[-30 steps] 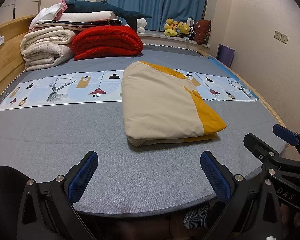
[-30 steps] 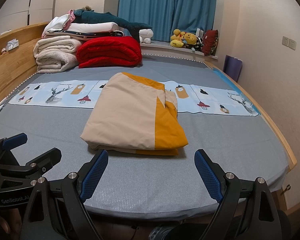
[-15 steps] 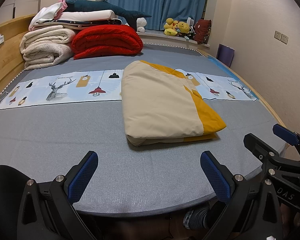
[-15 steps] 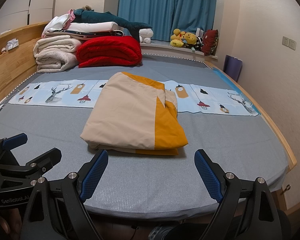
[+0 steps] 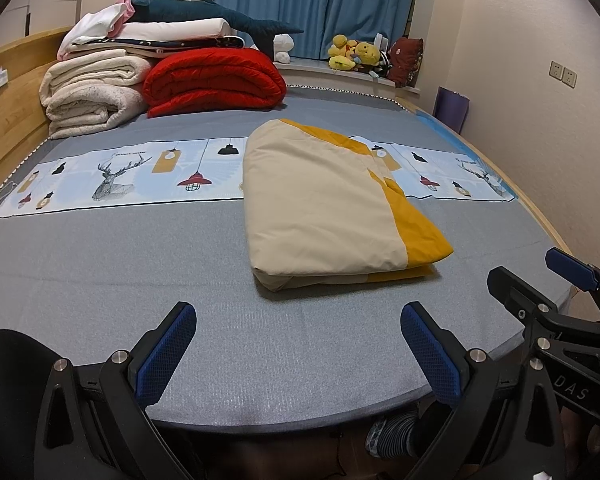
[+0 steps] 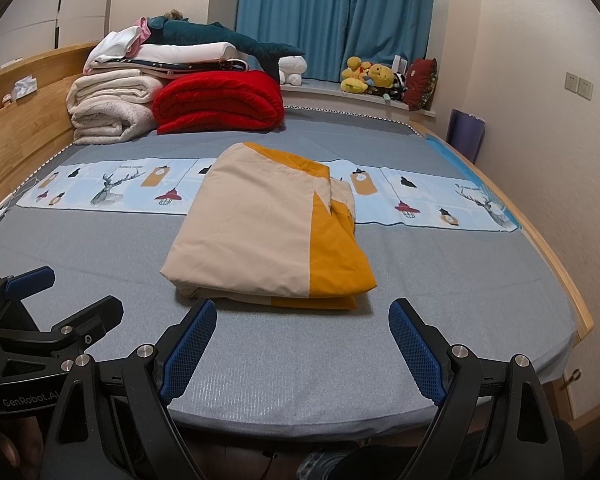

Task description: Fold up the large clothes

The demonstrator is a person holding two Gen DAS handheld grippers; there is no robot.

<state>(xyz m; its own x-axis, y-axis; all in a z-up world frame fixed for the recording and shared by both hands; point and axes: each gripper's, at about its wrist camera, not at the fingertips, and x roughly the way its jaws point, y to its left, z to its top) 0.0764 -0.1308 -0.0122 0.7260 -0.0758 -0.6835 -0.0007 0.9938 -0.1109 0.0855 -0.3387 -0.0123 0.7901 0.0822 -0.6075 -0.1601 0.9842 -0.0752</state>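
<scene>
Bedroom clutter behind the work area.
Red quilt (image 5: 214,80) beside stacked cream blankets (image 5: 94,92) at headboard; plush toys (image 6: 370,76), maybe ducks, on sill under blue curtains (image 6: 336,16).

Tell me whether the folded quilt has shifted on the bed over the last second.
No. The quilt sits at the same spot across the printed strip as before; both grippers are open and clear of it.

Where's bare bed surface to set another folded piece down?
Free: the grey sheet left of the folded cream-and-yellow quilt, and the strip between it and the foot edge. Crowded: the headboard corner, with white blankets and red quilt.
</scene>
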